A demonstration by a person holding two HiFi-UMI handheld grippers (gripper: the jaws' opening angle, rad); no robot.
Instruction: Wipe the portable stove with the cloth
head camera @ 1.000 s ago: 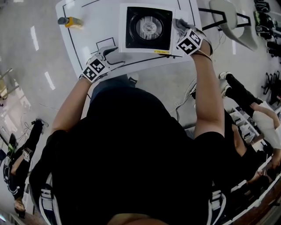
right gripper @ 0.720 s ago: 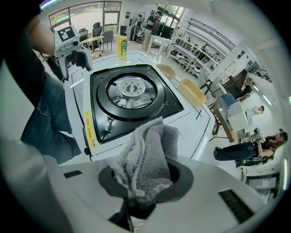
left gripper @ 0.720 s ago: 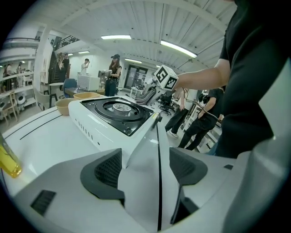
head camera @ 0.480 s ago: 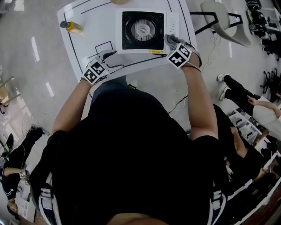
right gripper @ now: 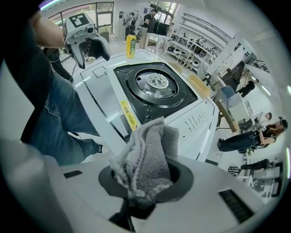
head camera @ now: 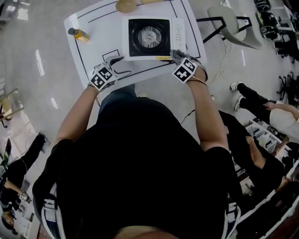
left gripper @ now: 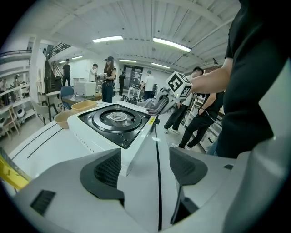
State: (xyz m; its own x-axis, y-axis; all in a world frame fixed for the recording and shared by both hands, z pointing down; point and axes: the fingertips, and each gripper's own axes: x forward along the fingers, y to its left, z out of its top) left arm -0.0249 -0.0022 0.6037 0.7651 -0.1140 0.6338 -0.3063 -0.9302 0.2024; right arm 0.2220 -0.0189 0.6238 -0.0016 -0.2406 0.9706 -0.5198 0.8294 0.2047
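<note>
The portable stove, white with a black top and round burner, stands on the white table. My right gripper is shut on a grey cloth at the stove's front right corner. In the right gripper view the cloth bunches up between the jaws of the right gripper, just short of the stove. My left gripper is open and holds nothing, off the stove's front left corner. In the left gripper view the left gripper points past the stove toward the cloth.
A yellow bottle stands at the table's left edge, and a tan bowl sits behind the stove. A grey chair stands right of the table. Several people are around the room.
My right gripper has drawn the cloth back along the stove's right side, from beside the control panel to the front right corner. The left gripper has stayed put.
</note>
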